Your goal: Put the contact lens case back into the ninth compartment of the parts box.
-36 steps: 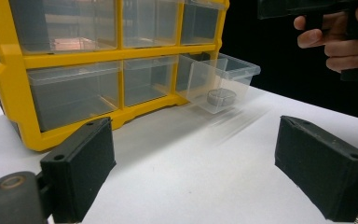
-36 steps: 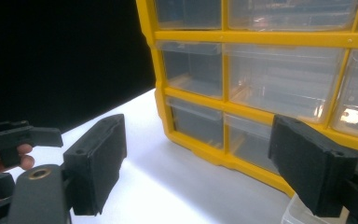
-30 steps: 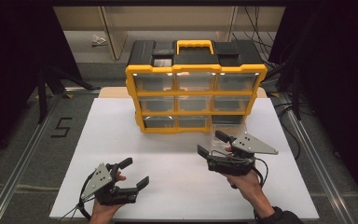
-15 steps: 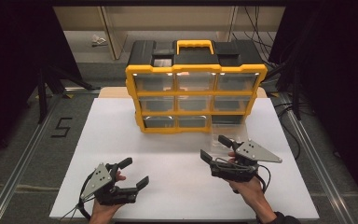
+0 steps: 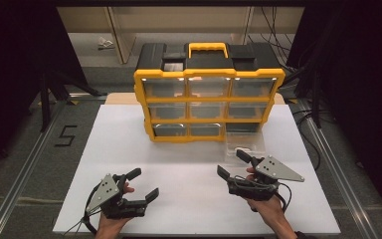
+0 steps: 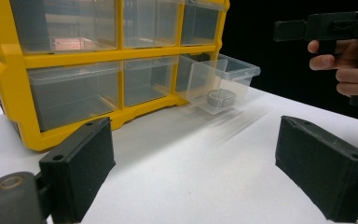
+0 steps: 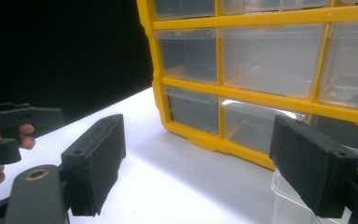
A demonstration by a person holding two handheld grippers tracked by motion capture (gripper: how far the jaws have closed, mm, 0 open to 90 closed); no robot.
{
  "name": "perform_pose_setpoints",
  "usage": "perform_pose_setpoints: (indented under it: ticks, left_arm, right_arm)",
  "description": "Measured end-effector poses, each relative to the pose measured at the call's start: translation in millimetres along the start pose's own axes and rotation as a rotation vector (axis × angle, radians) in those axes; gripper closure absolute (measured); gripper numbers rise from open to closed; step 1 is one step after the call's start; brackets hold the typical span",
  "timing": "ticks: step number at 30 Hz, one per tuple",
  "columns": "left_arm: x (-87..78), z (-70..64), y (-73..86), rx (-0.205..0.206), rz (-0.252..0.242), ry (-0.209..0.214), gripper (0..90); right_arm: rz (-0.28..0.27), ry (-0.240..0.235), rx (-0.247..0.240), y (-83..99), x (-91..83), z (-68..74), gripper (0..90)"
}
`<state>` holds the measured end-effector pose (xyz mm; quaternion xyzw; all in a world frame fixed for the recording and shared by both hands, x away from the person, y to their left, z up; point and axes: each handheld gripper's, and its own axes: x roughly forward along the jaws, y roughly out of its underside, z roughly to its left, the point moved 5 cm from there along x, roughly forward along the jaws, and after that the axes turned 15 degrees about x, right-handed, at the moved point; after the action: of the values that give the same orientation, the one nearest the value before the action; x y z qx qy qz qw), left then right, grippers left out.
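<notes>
A yellow and black organizer with clear drawers stands at the back of the white table. Its bottom right drawer is pulled out onto the table, and in the left gripper view a grey ring lies inside that drawer. My right gripper is open just in front of the drawer, holding nothing. My left gripper is open and empty near the front left. In the right gripper view the open jaws face the organizer's lower rows.
The table's front edge lies right under both hands. A dark floor with metal rails flanks the table. Cables trail at the right. The person's right hand appears in the left gripper view.
My right gripper has drawn back a little from the organizer toward the near edge. The left gripper has stayed in place.
</notes>
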<state>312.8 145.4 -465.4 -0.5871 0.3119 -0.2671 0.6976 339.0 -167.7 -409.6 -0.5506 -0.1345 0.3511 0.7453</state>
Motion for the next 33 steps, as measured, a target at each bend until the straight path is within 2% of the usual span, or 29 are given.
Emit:
perform_pose_setpoints:
  ticks: [16,27,33]
  left_arm:
    - [0.1,-0.6,0.0,0.003,0.0,0.007,11.2]
    - [0.7,-1.3,0.9,0.001,0.009,0.016,11.0]
    - [1.3,-1.2,1.1,0.002,0.011,0.016,11.0]
  right_arm:
    - [-0.017,0.025,0.002,9.1,-10.2,-7.1,19.1]
    - [-0.016,0.049,-0.008,22.4,-19.5,-11.5,18.4]
    - [-0.021,0.061,0.003,26.5,-24.2,-15.9,18.4]
